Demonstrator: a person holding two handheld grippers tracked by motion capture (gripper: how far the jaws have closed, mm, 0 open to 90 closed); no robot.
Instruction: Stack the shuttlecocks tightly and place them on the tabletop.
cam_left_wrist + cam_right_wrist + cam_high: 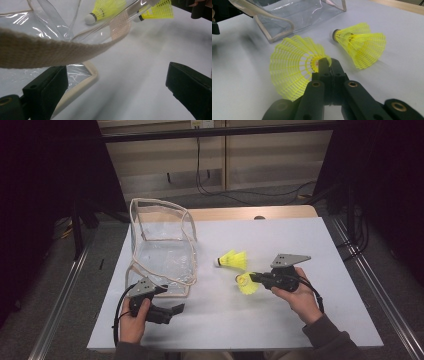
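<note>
Shuttlecock (pixel 294 75): featherlight, springy plastic skirt, crushable; my right gripper (pixel 327 65) pinches its skirt rim. Left gripper (pixel 117 87) spread, empty. Grip gently.

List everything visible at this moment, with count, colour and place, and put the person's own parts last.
shuttlecocks: 2, yellow; held shuttlecock pinched at its skirt rim in the right gripper, lying shuttlecock on the table beside it.
pouch: 1, clear plastic with beige webbing trim and strap, open, on the table's left part.
table: 1, white sheet over a wooden top.
cables: several, black, on the floor beyond the table.
left gripper: 1, black, jaws wide apart beside the pouch, strap crossing before them.
right gripper: 1, black, jaws shut on the held shuttlecock.
hands: 2, one on each gripper, at the near edge.
</note>
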